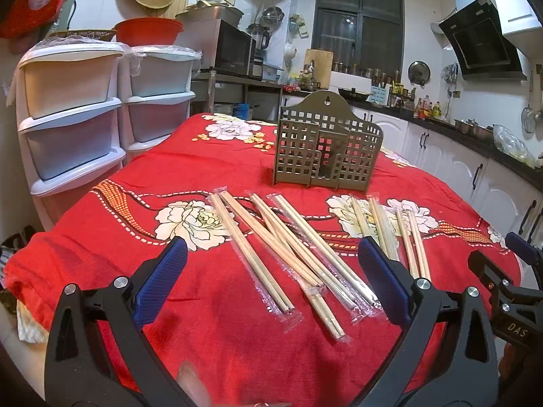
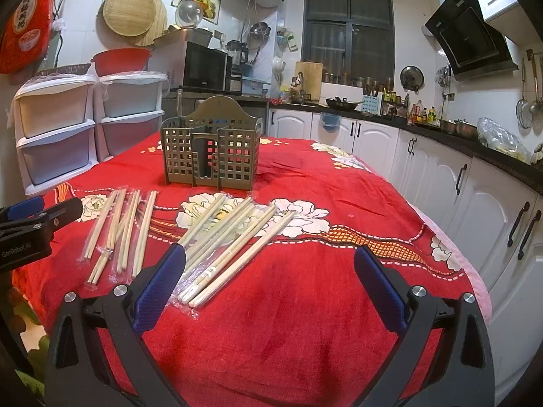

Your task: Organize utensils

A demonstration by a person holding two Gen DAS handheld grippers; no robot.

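Several pairs of wooden chopsticks in clear wrappers lie on the red flowered tablecloth in two groups. The left group (image 1: 288,254) (image 2: 118,234) spreads between my left gripper's fingers. The right group (image 1: 404,237) (image 2: 230,244) lies just right of the left fingers (image 2: 163,278) of my right gripper. An olive-grey perforated utensil holder (image 1: 325,151) (image 2: 212,152) stands upright behind them, nothing showing inside it. My left gripper (image 1: 273,254) hovers open above the cloth, holding nothing. My right gripper (image 2: 269,261) is open too, over bare cloth.
The table (image 2: 339,305) drops off at the near and right edges. White drawer units (image 1: 74,112) stand to the left. Kitchen cabinets and a cluttered counter (image 2: 458,176) run along the right. The other gripper shows at each view's side (image 1: 509,291) (image 2: 30,230).
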